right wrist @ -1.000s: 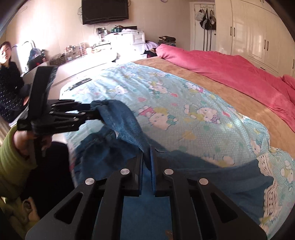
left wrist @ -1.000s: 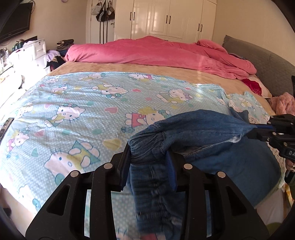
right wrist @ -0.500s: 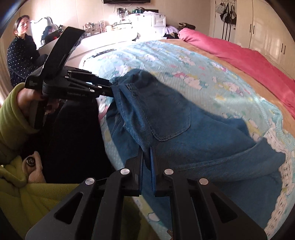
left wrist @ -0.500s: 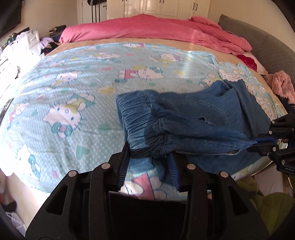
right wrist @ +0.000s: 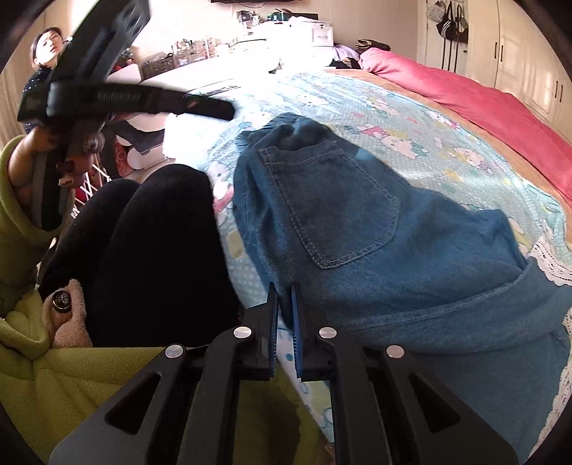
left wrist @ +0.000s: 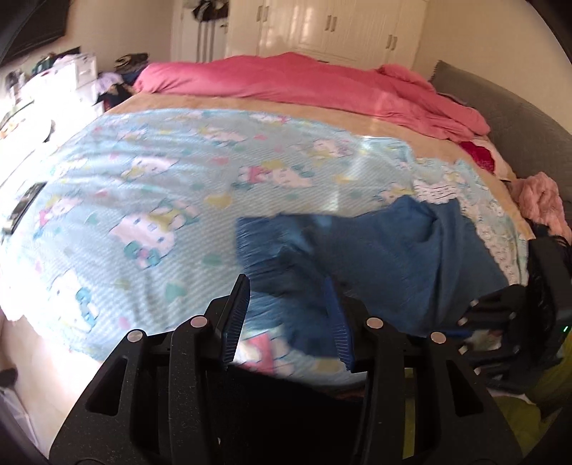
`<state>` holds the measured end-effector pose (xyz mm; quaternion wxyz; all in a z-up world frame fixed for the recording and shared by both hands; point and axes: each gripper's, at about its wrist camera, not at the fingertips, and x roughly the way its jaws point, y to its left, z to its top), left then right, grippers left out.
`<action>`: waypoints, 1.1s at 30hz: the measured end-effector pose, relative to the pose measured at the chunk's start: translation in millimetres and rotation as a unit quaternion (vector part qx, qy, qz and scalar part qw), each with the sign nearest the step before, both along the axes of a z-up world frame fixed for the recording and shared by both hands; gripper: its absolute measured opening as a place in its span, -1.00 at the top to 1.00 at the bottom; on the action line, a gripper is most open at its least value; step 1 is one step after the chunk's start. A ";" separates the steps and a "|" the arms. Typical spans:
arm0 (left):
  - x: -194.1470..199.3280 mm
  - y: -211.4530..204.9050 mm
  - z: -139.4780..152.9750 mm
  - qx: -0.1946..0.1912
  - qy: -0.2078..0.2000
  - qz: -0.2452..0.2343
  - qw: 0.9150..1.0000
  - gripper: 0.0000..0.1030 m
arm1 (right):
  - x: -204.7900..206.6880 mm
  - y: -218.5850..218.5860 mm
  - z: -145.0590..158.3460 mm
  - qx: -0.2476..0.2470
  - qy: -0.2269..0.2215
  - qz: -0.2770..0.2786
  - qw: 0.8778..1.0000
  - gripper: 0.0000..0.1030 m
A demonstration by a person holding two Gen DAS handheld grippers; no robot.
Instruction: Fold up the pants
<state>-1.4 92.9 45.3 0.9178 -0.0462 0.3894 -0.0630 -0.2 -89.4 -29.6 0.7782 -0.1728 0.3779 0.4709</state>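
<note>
The blue denim pants (right wrist: 375, 229) lie folded on the near edge of the bed, back pocket up; they also show, blurred, in the left wrist view (left wrist: 375, 257). My left gripper (left wrist: 286, 304) is open and empty, just above the waistband end; it shows raised clear of the pants in the right wrist view (right wrist: 221, 107). My right gripper (right wrist: 284, 297) is shut on the near edge of the pants. The right gripper shows dimly in the left wrist view (left wrist: 475, 318).
The pants lie on a light-blue cartoon sheet (left wrist: 161, 186) over the bed. A pink duvet (left wrist: 304, 82) is piled at the far side. The person's black-clad legs (right wrist: 150, 250) are against the bed edge. White drawers (right wrist: 293, 35) and wardrobes (left wrist: 339, 28) stand behind.
The pants were lowered from the air onto the bed. My left gripper let go of the waistband, opened and lifted away. My right gripper still grips the pants edge.
</note>
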 end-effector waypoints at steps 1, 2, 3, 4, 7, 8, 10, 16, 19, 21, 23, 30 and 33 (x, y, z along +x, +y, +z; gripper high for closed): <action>5.3 -8.3 -2.0 -0.002 0.003 -0.011 1.000 0.32 | 0.3 1.5 -2.3 -0.001 0.003 0.000 1.000 0.87; 11.9 -16.3 -7.2 -0.004 0.010 -0.022 1.000 0.32 | 1.5 2.2 -4.7 -0.003 0.007 -0.004 1.000 0.85; 20.1 -22.3 -17.3 0.002 0.025 -0.025 0.999 0.32 | 2.4 2.6 -5.4 -0.004 0.012 -0.006 1.000 0.81; 25.3 -26.1 -27.8 0.016 0.039 -0.022 0.999 0.32 | 2.1 1.8 -4.8 -0.003 0.019 -0.009 1.000 0.74; 27.5 -29.5 -56.8 0.052 0.059 -0.016 0.997 0.35 | -0.8 -9.7 10.4 0.028 0.031 -0.003 0.999 0.70; 25.5 -30.5 -59.0 0.053 0.055 -0.020 0.997 0.35 | -1.0 -14.1 15.9 0.035 0.027 -0.005 0.999 0.69; 23.4 -33.4 -58.6 0.068 0.051 -0.023 0.996 0.35 | 3.0 -20.6 24.2 0.045 0.011 -0.020 0.999 0.65; 20.8 -28.5 -59.1 0.055 0.051 -0.022 0.997 0.35 | 22.9 -8.2 0.8 -0.012 0.032 -0.070 0.997 0.46; 19.9 -29.4 -59.5 0.053 0.051 -0.025 0.997 0.35 | 27.1 -4.7 -20.9 -0.041 0.062 -0.083 0.994 0.40; 19.5 -30.3 -59.9 0.058 0.048 -0.025 0.997 0.35 | 25.2 -6.8 -16.3 -0.035 0.060 -0.079 0.994 0.37; 19.4 -29.7 -58.8 0.053 0.049 -0.022 0.997 0.35 | 25.8 -13.9 -6.2 -0.011 0.070 -0.078 0.994 0.37; 3.7 -29.7 -25.0 0.034 0.011 -0.002 0.999 0.15 | 41.6 -62.1 31.3 0.037 0.038 -0.139 0.989 0.04; -2.1 -32.1 -10.9 0.034 -0.007 0.000 0.999 0.03 | 46.7 -86.9 39.2 0.052 0.032 -0.173 0.983 -0.02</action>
